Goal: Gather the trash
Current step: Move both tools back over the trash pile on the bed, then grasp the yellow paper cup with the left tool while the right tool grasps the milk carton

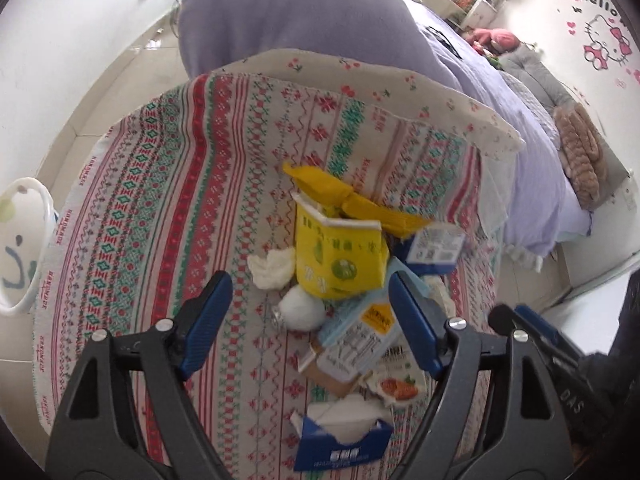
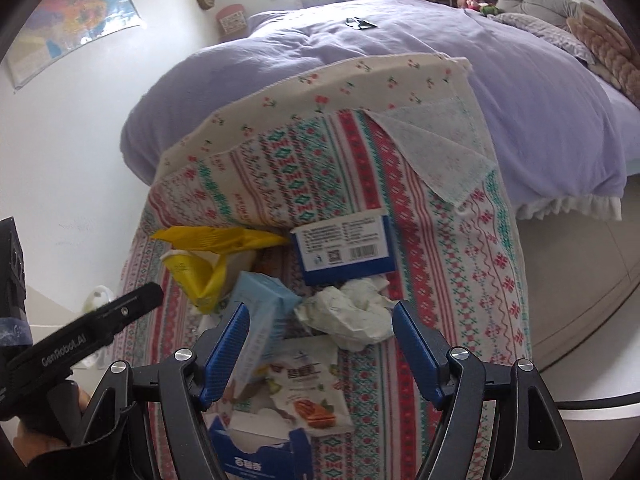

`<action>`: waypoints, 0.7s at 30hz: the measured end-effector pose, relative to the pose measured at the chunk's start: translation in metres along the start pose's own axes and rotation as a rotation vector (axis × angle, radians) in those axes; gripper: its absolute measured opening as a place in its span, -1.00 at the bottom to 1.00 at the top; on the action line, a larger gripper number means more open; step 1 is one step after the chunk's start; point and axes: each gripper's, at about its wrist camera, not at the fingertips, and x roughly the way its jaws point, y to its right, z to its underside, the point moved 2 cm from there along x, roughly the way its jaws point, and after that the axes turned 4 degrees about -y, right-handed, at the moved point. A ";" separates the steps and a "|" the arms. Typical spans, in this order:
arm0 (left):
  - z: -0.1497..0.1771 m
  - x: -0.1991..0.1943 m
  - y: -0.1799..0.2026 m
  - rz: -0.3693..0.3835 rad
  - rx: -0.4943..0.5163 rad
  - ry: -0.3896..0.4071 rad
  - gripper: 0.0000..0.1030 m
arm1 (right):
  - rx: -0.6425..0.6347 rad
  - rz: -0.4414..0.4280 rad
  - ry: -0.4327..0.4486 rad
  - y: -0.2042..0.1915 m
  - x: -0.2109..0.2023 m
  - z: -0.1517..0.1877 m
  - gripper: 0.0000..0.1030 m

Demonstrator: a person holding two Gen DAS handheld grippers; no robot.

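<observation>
The white basket (image 1: 22, 240) is cut off by the left edge. Print on the yellow carton (image 1: 340, 256) is blurred beyond reading. The snack packet (image 2: 308, 392) is partly covered by the light blue box (image 2: 260, 320). The blue tissue box (image 2: 256, 456) is cropped at the bottom edge.

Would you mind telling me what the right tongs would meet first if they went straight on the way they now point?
Probably the crumpled tissue, lying between and just beyond the open right tongs on the patterned cloth; depth is hard to judge.

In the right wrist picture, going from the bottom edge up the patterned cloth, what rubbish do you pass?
Blue tissue box → snack packet → crumpled tissue → blue-and-white carton.
</observation>
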 end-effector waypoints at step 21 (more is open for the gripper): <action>-0.006 0.041 0.003 -0.001 0.007 -0.064 -0.39 | 0.060 0.001 -0.101 0.015 0.029 0.003 0.46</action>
